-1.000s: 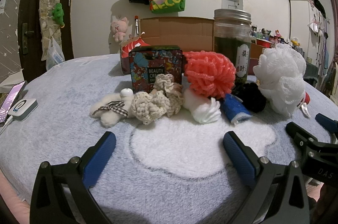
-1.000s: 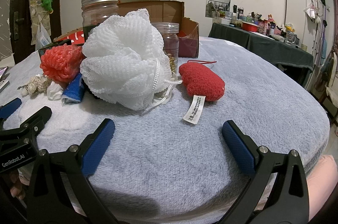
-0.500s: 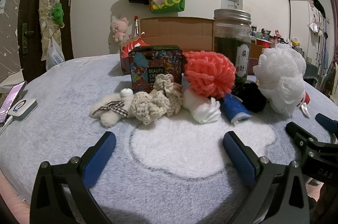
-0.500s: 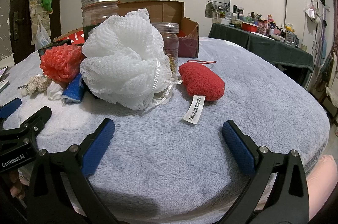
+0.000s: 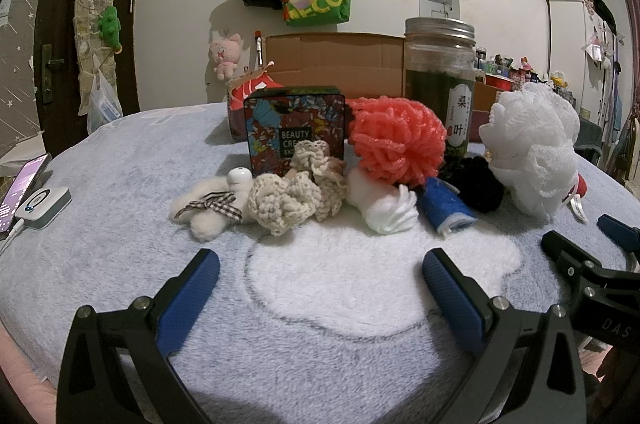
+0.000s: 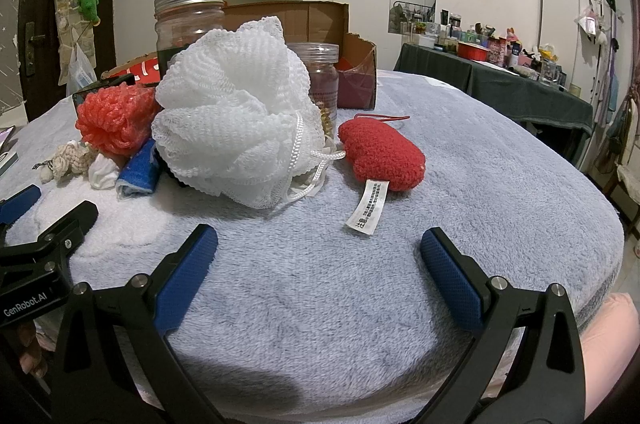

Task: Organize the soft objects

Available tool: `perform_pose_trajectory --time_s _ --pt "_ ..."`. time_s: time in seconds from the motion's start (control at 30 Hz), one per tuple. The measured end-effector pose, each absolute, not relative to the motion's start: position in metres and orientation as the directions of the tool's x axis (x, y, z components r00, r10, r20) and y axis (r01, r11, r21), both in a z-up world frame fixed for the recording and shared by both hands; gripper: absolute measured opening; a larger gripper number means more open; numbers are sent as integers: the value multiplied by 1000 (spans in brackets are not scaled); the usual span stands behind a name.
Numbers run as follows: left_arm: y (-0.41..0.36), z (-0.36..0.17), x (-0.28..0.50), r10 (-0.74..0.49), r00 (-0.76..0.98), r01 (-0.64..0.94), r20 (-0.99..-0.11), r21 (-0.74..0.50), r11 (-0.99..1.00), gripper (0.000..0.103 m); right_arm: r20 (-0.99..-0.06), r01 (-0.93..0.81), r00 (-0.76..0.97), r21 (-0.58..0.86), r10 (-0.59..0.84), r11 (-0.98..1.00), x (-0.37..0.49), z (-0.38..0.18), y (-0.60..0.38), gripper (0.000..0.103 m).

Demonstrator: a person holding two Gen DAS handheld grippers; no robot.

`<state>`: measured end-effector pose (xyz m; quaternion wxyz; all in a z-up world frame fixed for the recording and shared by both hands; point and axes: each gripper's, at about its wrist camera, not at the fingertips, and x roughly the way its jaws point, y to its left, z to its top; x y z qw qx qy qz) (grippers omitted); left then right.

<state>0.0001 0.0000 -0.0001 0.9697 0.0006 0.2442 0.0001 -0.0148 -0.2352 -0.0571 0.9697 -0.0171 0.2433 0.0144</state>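
Note:
A row of soft items lies on the grey fleece blanket (image 5: 120,264): a white fluffy bow piece (image 5: 208,212), beige crochet scrunchies (image 5: 296,191), a coral yarn ball (image 5: 396,139), a white cloth (image 5: 384,207), a blue roll (image 5: 446,205), a black scrunchie (image 5: 478,189) and a white mesh bath puff (image 5: 532,147) (image 6: 236,111). A red plush heart (image 6: 380,153) with a white tag lies right of the puff. My left gripper (image 5: 320,268) is open and empty, short of the row. My right gripper (image 6: 318,248) is open and empty, in front of the puff and heart.
Behind the row stand a patterned tin box (image 5: 296,129), a tall glass jar (image 5: 440,79), a smaller jar (image 6: 320,79) and an open cardboard box (image 5: 336,63). A phone and a white charger (image 5: 40,203) lie at the far left. The blanket's edge drops off at the right (image 6: 600,264).

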Motion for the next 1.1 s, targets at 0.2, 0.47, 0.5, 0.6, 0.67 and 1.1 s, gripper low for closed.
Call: perform_pose_trajectory --time_s 0.2,0.47,0.5,0.6,0.67,1.1 --pt "0 0 0 -1 880 2 -474 1 1000 103 -472 -36 881 -26 19 999 -15 -57 -235 103" --pt "0 0 0 -2 880 3 -475 1 1000 103 -476 -40 879 -26 23 999 -16 -56 -234 103" --pt "0 0 0 -5 878 6 -478 0 1000 103 -478 -42 878 -25 25 999 -16 -56 -234 103" --pt "-3 3 2 -16 870 19 -493 1 1000 103 -490 -53 871 -19 37 998 -16 -53 -236 103" --pt "1 10 9 -41 864 45 -502 -6 999 103 -492 -63 869 -9 51 998 -14 -51 -240 103" --pt "-6 49 21 -134 879 145 -458 -10 989 103 -428 -236 864 116 263 965 -5 3 -258 103"
